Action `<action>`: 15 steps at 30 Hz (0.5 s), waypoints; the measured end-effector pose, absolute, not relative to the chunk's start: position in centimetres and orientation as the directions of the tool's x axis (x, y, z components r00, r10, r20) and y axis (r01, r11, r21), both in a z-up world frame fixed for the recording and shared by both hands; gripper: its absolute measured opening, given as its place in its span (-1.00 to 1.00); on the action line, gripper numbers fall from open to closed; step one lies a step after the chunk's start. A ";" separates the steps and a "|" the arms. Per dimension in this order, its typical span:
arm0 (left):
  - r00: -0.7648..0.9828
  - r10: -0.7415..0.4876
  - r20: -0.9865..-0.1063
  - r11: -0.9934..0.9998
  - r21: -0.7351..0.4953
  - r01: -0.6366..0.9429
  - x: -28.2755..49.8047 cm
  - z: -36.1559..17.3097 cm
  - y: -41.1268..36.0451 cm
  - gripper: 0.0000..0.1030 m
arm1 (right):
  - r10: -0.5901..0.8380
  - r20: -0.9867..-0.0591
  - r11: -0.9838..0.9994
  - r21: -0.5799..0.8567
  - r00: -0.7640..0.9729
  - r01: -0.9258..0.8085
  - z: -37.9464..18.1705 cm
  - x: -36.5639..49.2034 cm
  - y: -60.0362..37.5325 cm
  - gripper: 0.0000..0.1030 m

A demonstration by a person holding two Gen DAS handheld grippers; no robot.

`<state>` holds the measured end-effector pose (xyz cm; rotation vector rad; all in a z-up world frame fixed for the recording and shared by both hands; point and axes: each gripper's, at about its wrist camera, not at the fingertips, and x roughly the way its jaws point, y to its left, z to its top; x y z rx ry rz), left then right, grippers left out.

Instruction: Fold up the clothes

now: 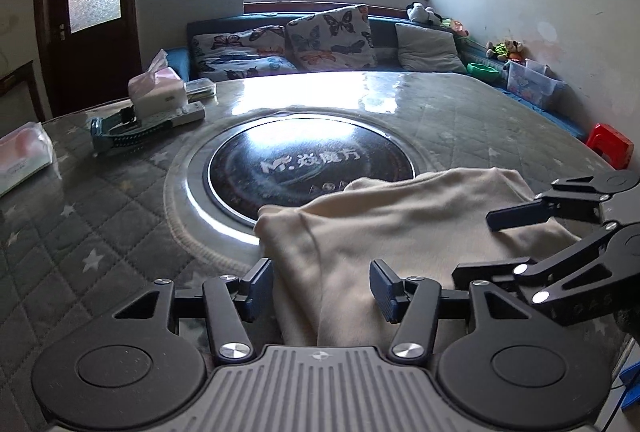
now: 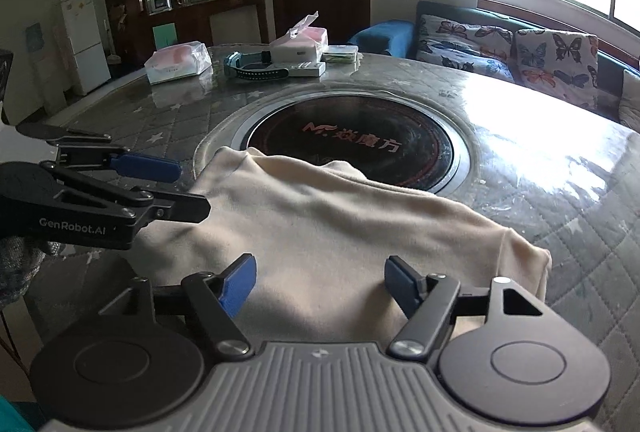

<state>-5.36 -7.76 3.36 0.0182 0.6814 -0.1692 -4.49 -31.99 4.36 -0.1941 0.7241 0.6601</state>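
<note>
Both tongs wide open: left tongs (image 1: 322,286) & right tongs (image 2: 320,286) over cream garment (image 2: 320,224), gripping nothing.

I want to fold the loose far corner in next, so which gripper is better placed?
Probably left: the left gripper sits open over the cream garment's edge nearest that bunched corner; the right gripper is open over flat cloth.

- The left gripper (image 1: 320,288) is held low over the near edge of the cream garment (image 1: 400,216), with its blue-padded fingers (image 1: 262,286) spread wide and nothing clasped between them.
- The right gripper (image 2: 320,288) is likewise held low over the garment's near edge, to the right of the left gripper, its fingers (image 2: 240,284) parted and nothing gripped.
- Both grippers are pointed forward across the garment, side by side and close together.
</note>
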 end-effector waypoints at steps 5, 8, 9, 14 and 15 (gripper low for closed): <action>0.761 -0.139 -0.634 0.987 -0.030 0.156 -5.9 3.1 -7.7 0.14 | 0.486 -0.670 0.786 0.055 0.561 -0.615 4.1 -5.1 -31.9 0.56; 0.759 -0.136 -0.636 0.988 -0.031 0.152 -6.1 3.1 -7.7 0.18 | 0.481 -0.673 0.793 0.062 0.561 -0.606 4.1 -5.2 -31.9 0.62; 0.759 -0.136 -0.637 0.988 -0.032 0.150 -6.2 3.1 -7.6 0.18 | 0.481 -0.673 0.795 0.064 0.562 -0.604 4.1 -5.3 -32.0 0.63; 0.758 -0.129 -0.639 0.990 -0.034 0.140 -6.5 3.2 -7.5 0.25 | 0.479 -0.668 0.803 0.071 0.570 -0.592 4.1 -5.5 -32.3 0.81; 0.759 -0.129 -0.639 0.990 -0.033 0.140 -6.6 3.2 -7.6 0.25 | 0.478 -0.667 0.805 0.072 0.571 -0.589 4.1 -5.6 -32.4 0.86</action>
